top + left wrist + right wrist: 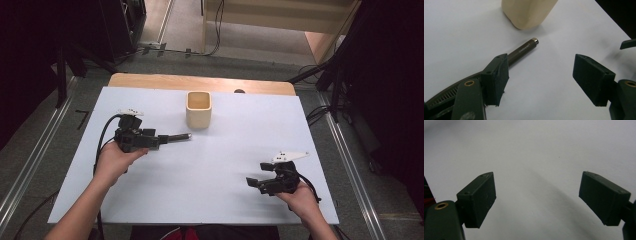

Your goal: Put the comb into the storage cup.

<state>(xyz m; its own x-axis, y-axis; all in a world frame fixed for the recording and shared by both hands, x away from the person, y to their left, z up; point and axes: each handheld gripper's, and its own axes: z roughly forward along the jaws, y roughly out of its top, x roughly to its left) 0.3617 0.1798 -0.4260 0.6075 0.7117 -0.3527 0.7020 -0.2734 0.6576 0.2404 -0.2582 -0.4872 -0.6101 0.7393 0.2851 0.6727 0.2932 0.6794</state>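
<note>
A dark pen (176, 136) with a silver end lies on the white tabletop (235, 145), pointing at a cream square cup (198, 109) that stands upright and looks empty. My left gripper (156, 139) is at the pen's near end. In the left gripper view it (541, 75) stands open, and the pen (522, 50) runs out from behind one jaw rather than between the two, towards the cup (529, 12). My right gripper (258, 174) rests low at the front right, open (536, 195) over bare white surface with nothing between its jaws.
The white tabletop sits on a wooden table whose edge (200, 82) shows at the back. Metal rails (350, 165) run along both sides on the floor, with cables and dark stands behind. A piece of the right gripper (627, 43) shows in the left gripper view.
</note>
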